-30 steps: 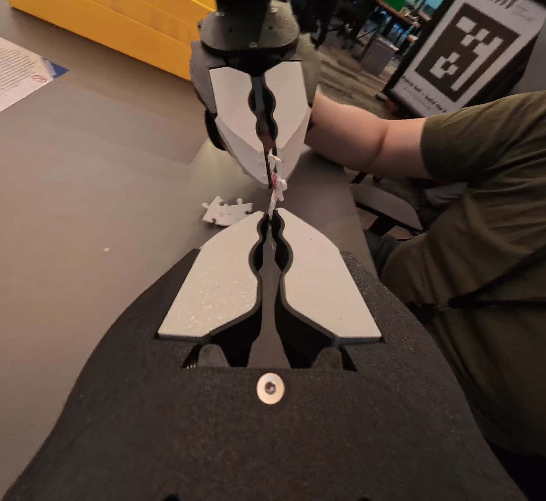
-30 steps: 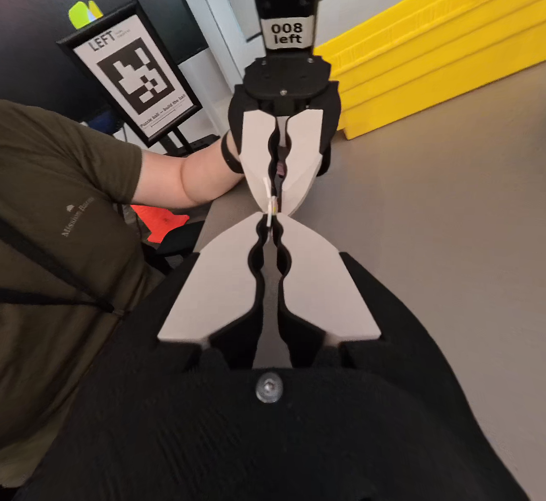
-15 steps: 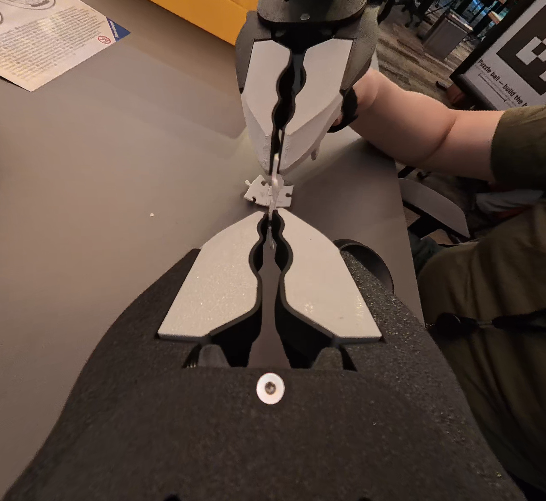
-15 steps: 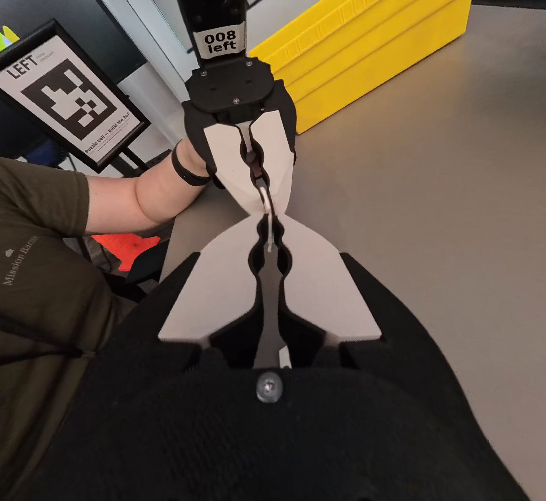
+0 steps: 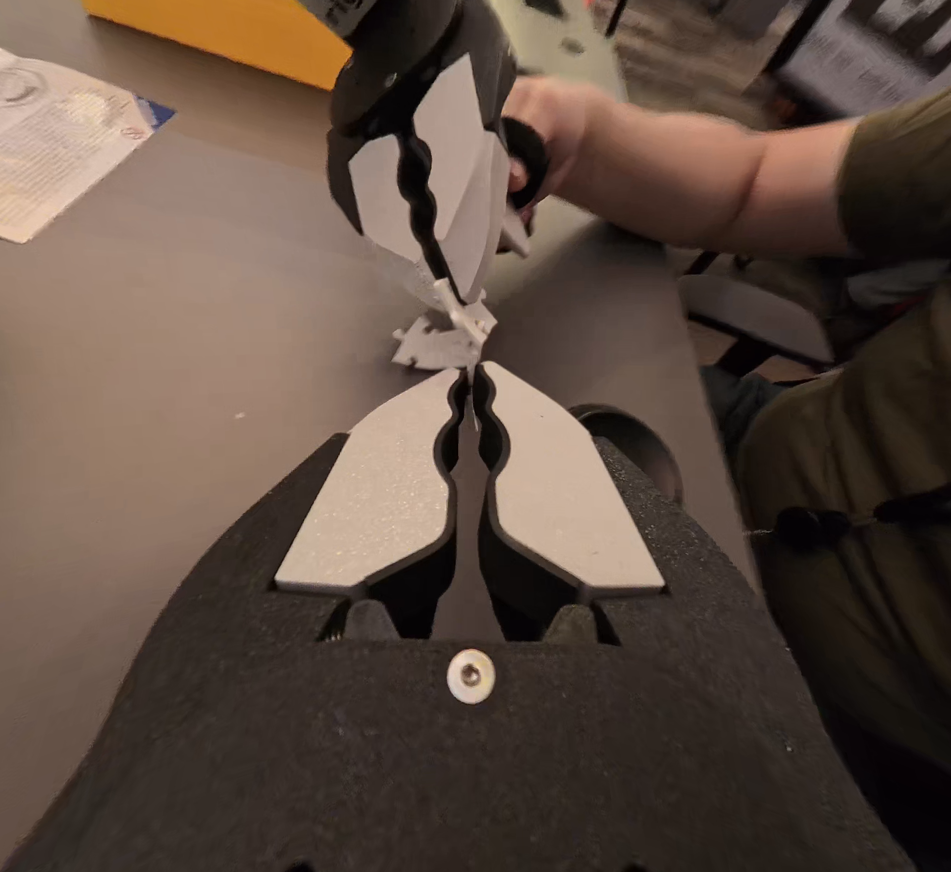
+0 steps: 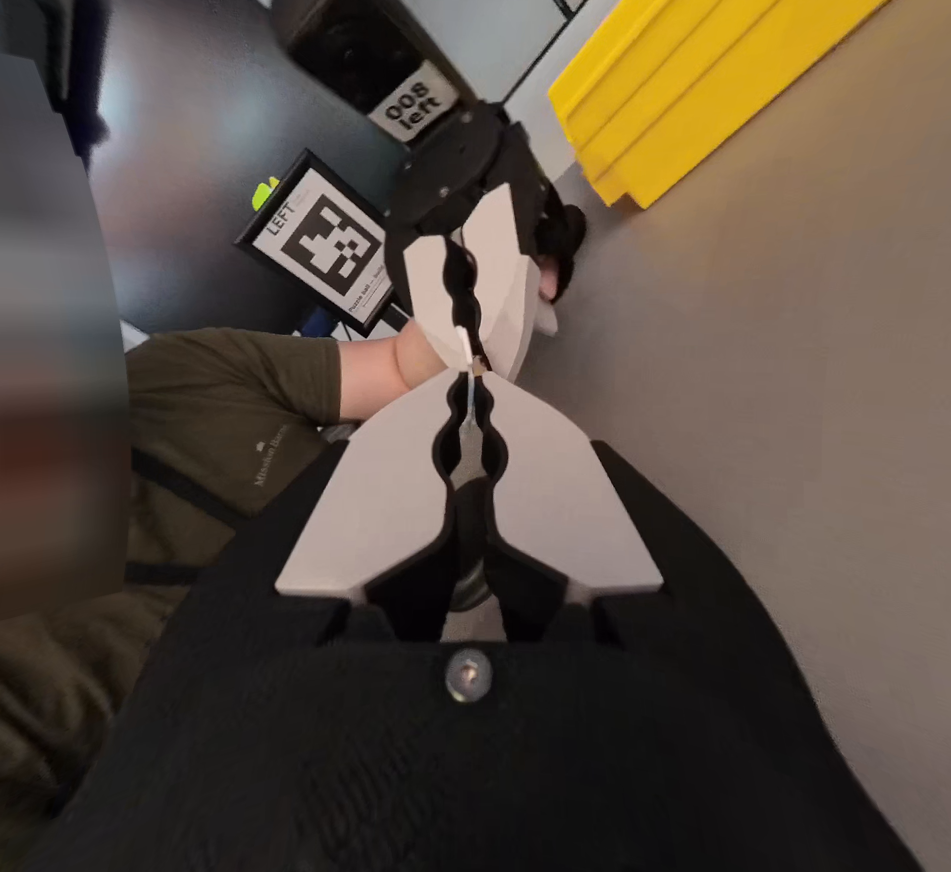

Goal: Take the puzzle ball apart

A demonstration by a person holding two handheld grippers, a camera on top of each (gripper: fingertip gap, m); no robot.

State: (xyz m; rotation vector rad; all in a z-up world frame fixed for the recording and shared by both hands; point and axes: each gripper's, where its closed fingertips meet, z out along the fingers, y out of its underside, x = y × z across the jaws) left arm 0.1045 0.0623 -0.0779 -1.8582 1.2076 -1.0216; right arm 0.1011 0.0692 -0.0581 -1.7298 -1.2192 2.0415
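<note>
My left tongs (image 5: 469, 374) and my right tongs (image 5: 453, 299) meet tip to tip above a plain grey-brown tabletop (image 5: 170, 333). Both are pressed nearly together, each pinching a thin white plastic puzzle piece seen edge-on.

In the left wrist view, the left tongs' pale grey fingers (image 5: 381, 497) close on a white sliver of piece (image 5: 471, 410) that runs back into the narrow gap between them. The right tongs come down from above, tilted toward the left, and grip a second small white piece (image 5: 463, 320) whose knobs stick out sideways. The two pieces touch where the tips meet; I cannot tell whether they are joined or already apart.

Directly behind that meeting point, a flat white cluster of joined puzzle pieces (image 5: 437, 345) lies on the tabletop.

A yellow plastic bin (image 5: 195, 8) stands at the far edge of the tabletop, and a printed paper leaflet (image 5: 56, 142) lies to the left. My right forearm (image 5: 669, 178), in an olive sleeve, reaches in from the right.

In the right wrist view, the right tongs (image 6: 471, 376) sit in the foreground and the left tongs (image 6: 476, 356) point down at them, with the white piece (image 6: 464, 339) visible between the tips. A framed black-and-white marker sign (image 6: 324, 240) stands behind.
</note>
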